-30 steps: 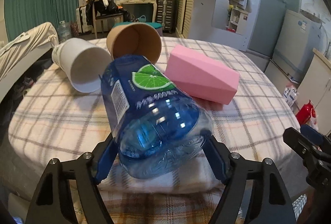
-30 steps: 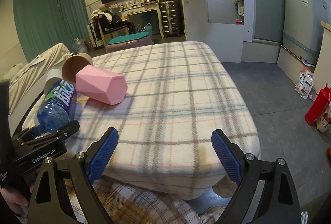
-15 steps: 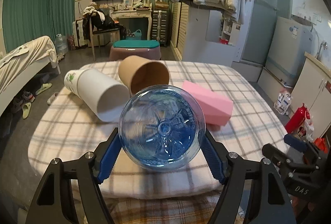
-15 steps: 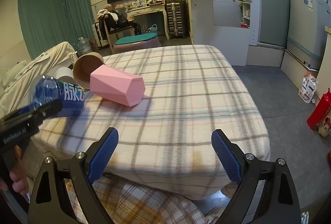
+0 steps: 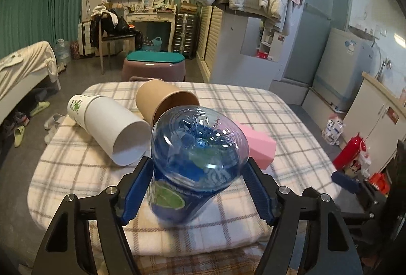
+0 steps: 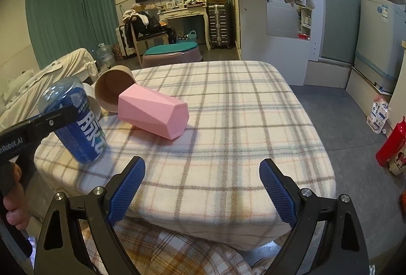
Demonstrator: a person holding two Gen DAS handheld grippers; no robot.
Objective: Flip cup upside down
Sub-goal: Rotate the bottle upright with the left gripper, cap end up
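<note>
The left tool (image 5: 199, 188) is closed on the blue bottle (image 5: 196, 163), its blue pads pressed against both sides of the label. The bottle is upended, clear base on top and tilted a little, with its lower end low over the near left corner of the checked counter (image 6: 228, 122); whether it touches the cloth cannot be told. In the right wrist view, a hand (image 6: 14, 201) grips the left tool's handle at the frame's left edge.

The right tool (image 6: 201, 188) is wide open and holds nothing; it hangs over the counter's near edge.

Behind the bottle three cups lie on their sides: a white cup (image 5: 109, 133), a brown cup (image 5: 165, 103) and a pink faceted cup (image 6: 154, 115), close together at the counter's left side.
</note>
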